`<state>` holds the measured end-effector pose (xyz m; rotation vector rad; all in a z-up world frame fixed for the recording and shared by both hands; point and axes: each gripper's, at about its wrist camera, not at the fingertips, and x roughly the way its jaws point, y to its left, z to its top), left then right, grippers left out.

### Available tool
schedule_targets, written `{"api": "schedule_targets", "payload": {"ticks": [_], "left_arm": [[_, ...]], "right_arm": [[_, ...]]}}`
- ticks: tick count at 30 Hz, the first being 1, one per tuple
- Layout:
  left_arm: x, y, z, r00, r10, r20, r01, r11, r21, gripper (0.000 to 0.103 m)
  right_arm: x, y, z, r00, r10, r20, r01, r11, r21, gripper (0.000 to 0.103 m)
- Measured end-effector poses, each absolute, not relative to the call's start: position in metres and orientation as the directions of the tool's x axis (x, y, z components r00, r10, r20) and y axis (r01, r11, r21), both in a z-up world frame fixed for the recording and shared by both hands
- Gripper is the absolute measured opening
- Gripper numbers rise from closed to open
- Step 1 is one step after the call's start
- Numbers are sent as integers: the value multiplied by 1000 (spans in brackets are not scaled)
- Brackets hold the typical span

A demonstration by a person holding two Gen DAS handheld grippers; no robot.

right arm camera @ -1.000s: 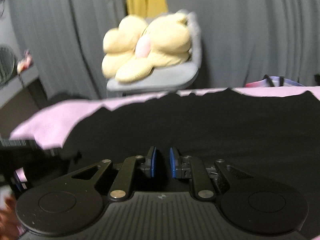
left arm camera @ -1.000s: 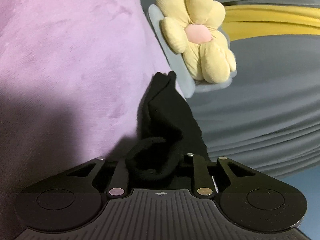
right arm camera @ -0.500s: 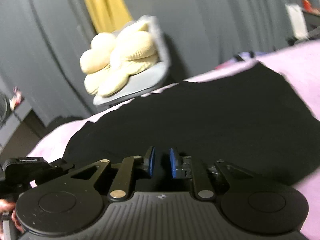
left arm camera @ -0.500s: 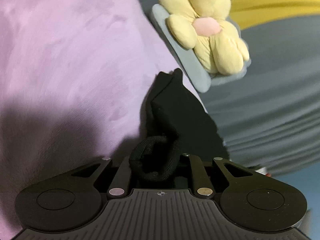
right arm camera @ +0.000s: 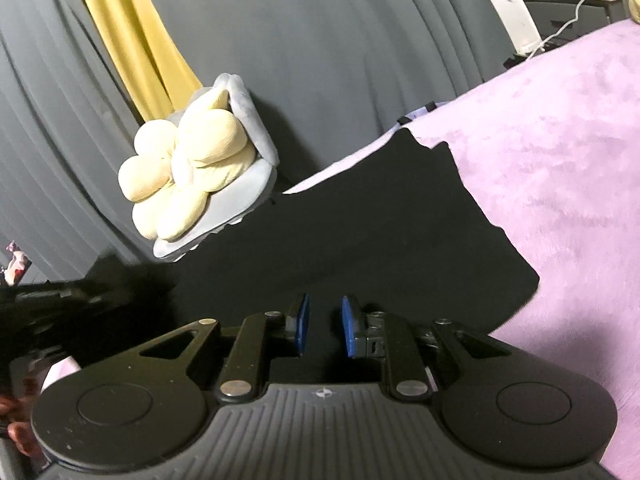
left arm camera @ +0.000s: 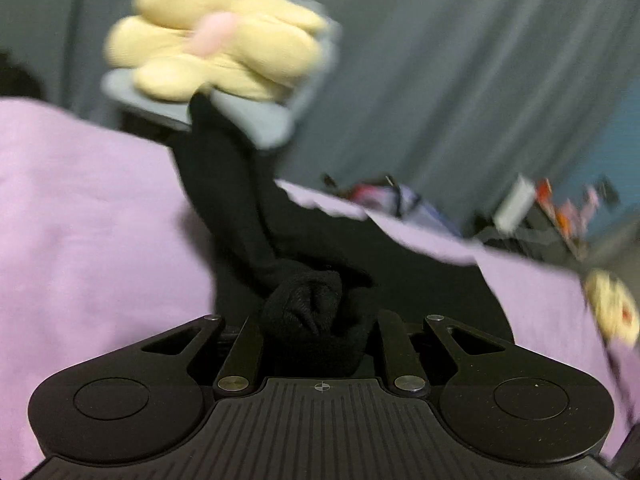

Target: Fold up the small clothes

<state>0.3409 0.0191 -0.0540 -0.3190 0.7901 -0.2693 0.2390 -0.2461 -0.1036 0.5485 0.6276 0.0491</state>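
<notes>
left gripper (left arm camera: 318,320) fingers pinching bunched edge of black garment (left arm camera: 240,208), jaws just been closing on it; cloth stretched up and away from fingers, lifted off purple blanket (left arm camera: 92,216). view blurred. right gripper (right arm camera: 323,326) fingers with blue pads (right arm camera: 349,326) slightly parted, nothing pinched, poised over rest of black garment lying flat on blanket. yellow flower plush (right arm camera: 184,176) on grey cushion (right arm camera: 244,196) behind, grey curtain (right arm camera: 360,40) and yellow curtain (right arm camera: 128,36) beyond. no readable writing or labels.
</notes>
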Motion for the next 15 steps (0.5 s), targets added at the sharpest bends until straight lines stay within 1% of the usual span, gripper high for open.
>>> {"api": "schedule_targets", "payload": {"ticks": [3, 4, 5, 6, 8, 10, 11, 12, 13, 14, 15], "left_arm": [[340, -6, -78, 601, -391, -697, 163, 914, -373, 20], [336, -8, -85, 590, -401, -701, 165, 909, -381, 24], [329, -7, -88, 596, -413, -689, 169, 903, -395, 28], [321, -6, -86, 597, -423, -682, 165, 896, -412, 29], [311, 5, -80, 610, -431, -665, 102, 875, -473, 38], [295, 20, -72, 648, -462, -606, 83, 833, -547, 43], [287, 26, -67, 679, -448, -582, 70, 828, -556, 43], [281, 32, -62, 710, -408, -574, 43, 839, -543, 44], [278, 38, -59, 738, -358, -573, 13, 856, -517, 44], [276, 42, -59, 754, -314, -577, -14, 871, -492, 44], [279, 43, -61, 756, -281, -591, -34, 885, -464, 44]], "right_arm": [[238, -248, -99, 813, 210, -543, 110, 861, 497, 18], [238, -249, -98, 811, 215, -544, 106, 861, 498, 18], [238, -250, -98, 809, 220, -545, 102, 860, 499, 18], [239, -250, -96, 807, 224, -547, 100, 860, 500, 18], [240, -251, -95, 803, 244, -544, 89, 853, 514, 18], [244, -250, -95, 795, 279, -539, 71, 840, 538, 20], [246, -249, -95, 789, 304, -534, 59, 828, 558, 21], [249, -247, -95, 782, 333, -527, 49, 809, 585, 22], [253, -244, -95, 771, 375, -515, 36, 782, 623, 28], [258, -242, -96, 755, 421, -504, 23, 750, 661, 38], [264, -239, -98, 736, 459, -497, 18, 721, 693, 44]]}}
